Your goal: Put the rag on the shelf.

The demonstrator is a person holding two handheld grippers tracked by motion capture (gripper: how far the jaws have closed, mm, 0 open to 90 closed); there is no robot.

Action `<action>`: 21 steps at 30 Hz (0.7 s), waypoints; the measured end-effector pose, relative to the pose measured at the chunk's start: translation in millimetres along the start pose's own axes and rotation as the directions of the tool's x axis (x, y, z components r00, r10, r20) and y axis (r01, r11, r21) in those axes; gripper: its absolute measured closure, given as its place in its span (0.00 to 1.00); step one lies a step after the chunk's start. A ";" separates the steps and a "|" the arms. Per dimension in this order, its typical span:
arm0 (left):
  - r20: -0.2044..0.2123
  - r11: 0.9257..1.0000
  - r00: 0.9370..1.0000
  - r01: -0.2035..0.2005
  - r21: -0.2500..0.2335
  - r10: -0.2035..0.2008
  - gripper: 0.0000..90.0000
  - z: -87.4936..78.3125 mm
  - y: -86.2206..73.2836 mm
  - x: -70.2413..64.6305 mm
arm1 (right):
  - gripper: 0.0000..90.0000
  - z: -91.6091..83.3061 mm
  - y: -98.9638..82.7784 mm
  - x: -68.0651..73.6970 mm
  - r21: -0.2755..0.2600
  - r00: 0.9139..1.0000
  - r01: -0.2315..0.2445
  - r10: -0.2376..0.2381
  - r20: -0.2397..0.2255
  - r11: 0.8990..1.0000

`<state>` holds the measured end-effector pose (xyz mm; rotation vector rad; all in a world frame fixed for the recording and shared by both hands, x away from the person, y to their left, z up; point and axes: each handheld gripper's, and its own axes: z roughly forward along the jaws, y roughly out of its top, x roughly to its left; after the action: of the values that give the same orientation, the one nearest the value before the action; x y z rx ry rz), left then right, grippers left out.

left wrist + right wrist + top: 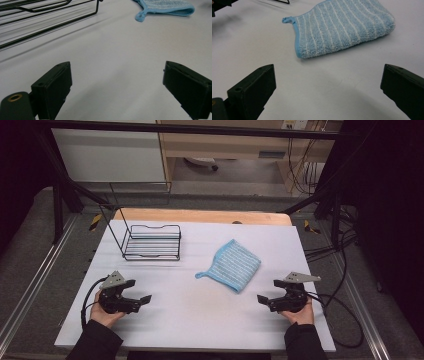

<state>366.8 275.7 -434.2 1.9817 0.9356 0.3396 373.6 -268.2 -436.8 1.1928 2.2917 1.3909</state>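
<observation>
left hand-held gripper (138, 291) jaws spread wide, empty – right hand-held gripper (270, 290) likewise, near folded blue cloth (235, 265)

Bare white table (317, 95) lies ahead of both jaw pairs; beyond them, folded blue striped towel (342, 27) and black wire rack (37, 27).
</observation>
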 end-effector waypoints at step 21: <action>0.000 1.000 1.000 0.007 0.003 -0.007 0.10 1.3 0.2 0.3 | 0.21 27.3 17.4 24.4 0.027 0.999 0.047 -0.047 0.025 0.999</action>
<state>367.8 275.2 -434.8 1.9807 0.9435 0.3343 381.7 -228.8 -431.7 1.1499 2.3123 1.3254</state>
